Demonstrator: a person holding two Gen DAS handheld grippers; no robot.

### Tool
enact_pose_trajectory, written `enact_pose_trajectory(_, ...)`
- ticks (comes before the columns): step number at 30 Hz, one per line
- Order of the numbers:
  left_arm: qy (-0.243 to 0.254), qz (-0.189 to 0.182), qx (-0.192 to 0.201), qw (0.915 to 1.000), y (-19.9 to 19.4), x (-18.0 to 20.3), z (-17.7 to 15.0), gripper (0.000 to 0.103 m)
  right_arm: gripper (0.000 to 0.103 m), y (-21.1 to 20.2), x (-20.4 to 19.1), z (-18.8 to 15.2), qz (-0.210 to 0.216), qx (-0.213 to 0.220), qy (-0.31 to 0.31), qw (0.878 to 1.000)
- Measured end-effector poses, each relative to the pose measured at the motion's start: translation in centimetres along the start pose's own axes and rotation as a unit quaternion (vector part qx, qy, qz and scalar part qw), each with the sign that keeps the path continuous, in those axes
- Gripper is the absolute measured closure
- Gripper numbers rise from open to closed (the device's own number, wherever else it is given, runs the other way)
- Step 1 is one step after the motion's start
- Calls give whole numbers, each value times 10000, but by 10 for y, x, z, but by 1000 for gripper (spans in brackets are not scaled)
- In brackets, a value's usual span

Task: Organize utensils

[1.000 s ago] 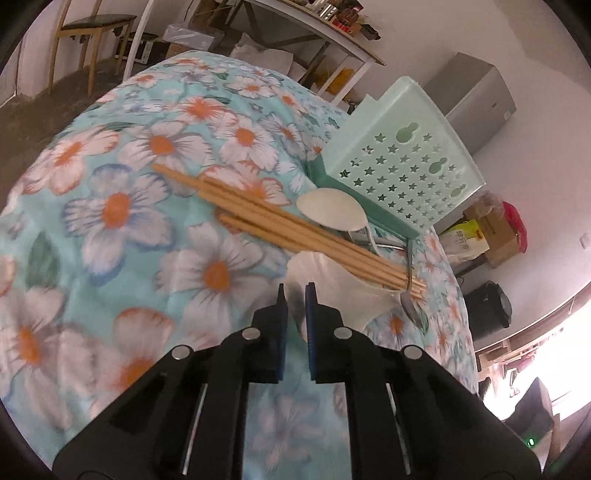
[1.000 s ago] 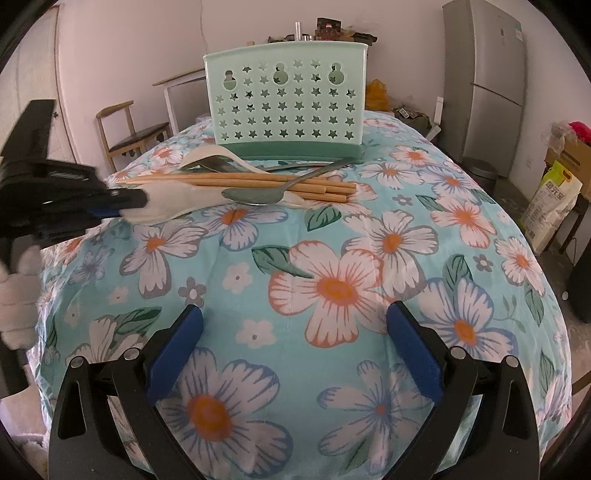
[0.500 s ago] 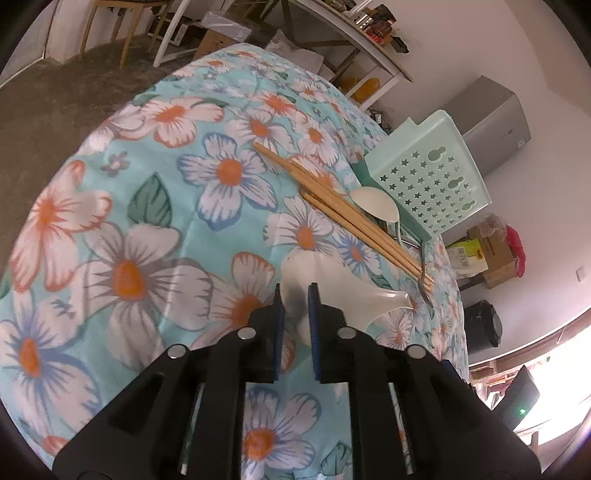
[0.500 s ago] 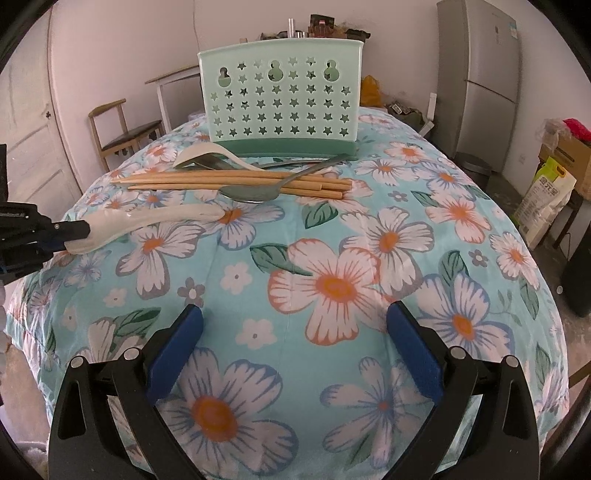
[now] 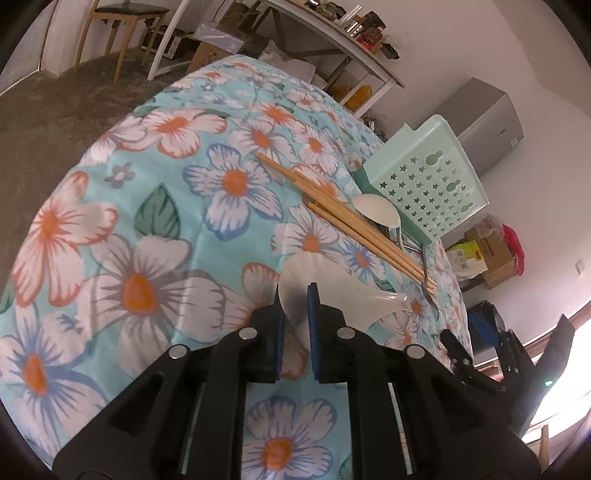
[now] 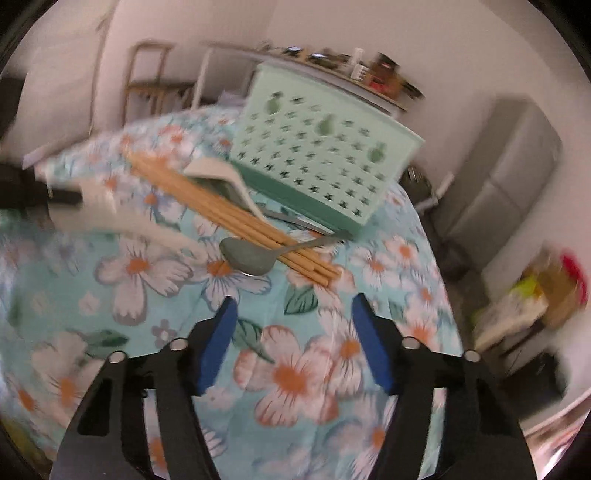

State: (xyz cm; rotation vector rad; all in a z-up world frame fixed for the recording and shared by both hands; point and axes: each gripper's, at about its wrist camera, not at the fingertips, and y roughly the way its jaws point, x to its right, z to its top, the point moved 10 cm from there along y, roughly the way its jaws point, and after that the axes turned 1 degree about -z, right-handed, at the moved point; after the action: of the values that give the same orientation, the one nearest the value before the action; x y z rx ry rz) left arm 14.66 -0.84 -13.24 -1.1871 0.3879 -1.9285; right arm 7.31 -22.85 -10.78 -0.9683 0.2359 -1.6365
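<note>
My left gripper (image 5: 294,291) is shut on a white ceramic spoon (image 5: 332,291) and holds it above the floral tablecloth; the spoon also shows at the left of the right wrist view (image 6: 110,218). Wooden chopsticks (image 5: 347,221) (image 6: 229,210) lie in a bundle before the mint green utensil basket (image 5: 428,181) (image 6: 321,155). A second white spoon (image 5: 376,210) (image 6: 218,173) and a metal spoon (image 6: 251,254) lie on the chopsticks. My right gripper (image 6: 291,325) is open and empty, above the cloth just short of the metal spoon.
The table (image 5: 110,258) is covered by a blue floral cloth and drops away on all sides. A grey fridge (image 6: 506,184), a wooden chair (image 5: 118,22), a white shelf table (image 5: 325,40) and boxes (image 5: 484,251) stand around the room.
My left gripper has lifted the white spoon away from the pile, toward the near left. My right gripper has moved forward toward the metal spoon and tilted; its view is blurred.
</note>
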Motion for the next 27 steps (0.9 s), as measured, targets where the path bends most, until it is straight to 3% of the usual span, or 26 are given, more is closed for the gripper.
enact_pose_trajectory(6, 117, 122, 181, 9997, -15, -4, 3, 94, 59, 15, -25, 12, -285, 134, -1087, 9936)
enact_pose_trajectory(11, 376, 194, 450, 9981, -39, 1, 13, 97, 65, 24, -32, 27, -526, 264, -1461, 9875)
enact_pose_trajectory(15, 576, 266, 718, 9954, -59, 9, 25, 99, 92, 33, -40, 28, -411, 214, -1640, 9854)
enact_pose_trajectory(17, 639, 300, 819, 9941, -66, 14, 30, 100, 93, 28, -42, 29, -383, 313, -1679, 9846)
enact_pose_trajectory(20, 773, 340, 1036, 9910, -82, 25, 42, 101, 96, 13, -34, 35, -213, 448, -1420, 9886)
enact_pose_trajectory(24, 973, 351, 1345, 9855, -101, 43, 60, 101, 97, -14, -5, 50, 373, 508, -410, 9972)
enact_pose_trajectory(27, 1098, 262, 1603, 9806, -115, 62, 79, 101, 99, -26, 21, 59, 685, 563, 217, 9958)
